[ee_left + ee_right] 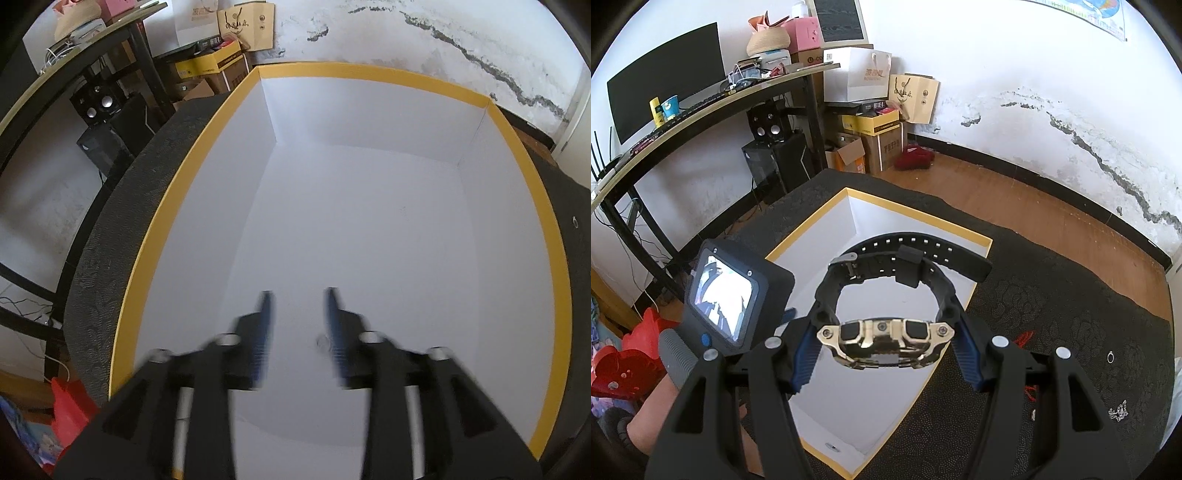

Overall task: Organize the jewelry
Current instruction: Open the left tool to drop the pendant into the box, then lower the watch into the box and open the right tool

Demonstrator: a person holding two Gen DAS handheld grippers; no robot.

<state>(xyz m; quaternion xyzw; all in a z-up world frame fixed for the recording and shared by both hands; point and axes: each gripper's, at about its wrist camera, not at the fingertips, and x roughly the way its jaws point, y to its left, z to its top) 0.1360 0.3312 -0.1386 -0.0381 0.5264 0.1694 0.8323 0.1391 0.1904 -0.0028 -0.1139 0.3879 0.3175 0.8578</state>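
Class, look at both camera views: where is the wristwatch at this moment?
In the right wrist view, the wristwatch sits clamped between the right gripper fingers, held in the air above the open yellow-rimmed box, with its strap looping out over the box's white interior.

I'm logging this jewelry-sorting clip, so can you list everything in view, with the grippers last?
Box: one, white inside, yellow rim, open on the black mat.
Mat: one, black, patterned, under the box.
Watch: one, gold case, black strap, held above the box.
Ring: one, silver, on the mat right of the box.
Silver piece: one, small, mat's right edge; type unclear.
Red cord: one, on the mat by the right finger.
Small ring-like item: one, pale, on the box floor, blurred.
Left gripper: open, empty, inside the box.
Right gripper: shut on the watch.
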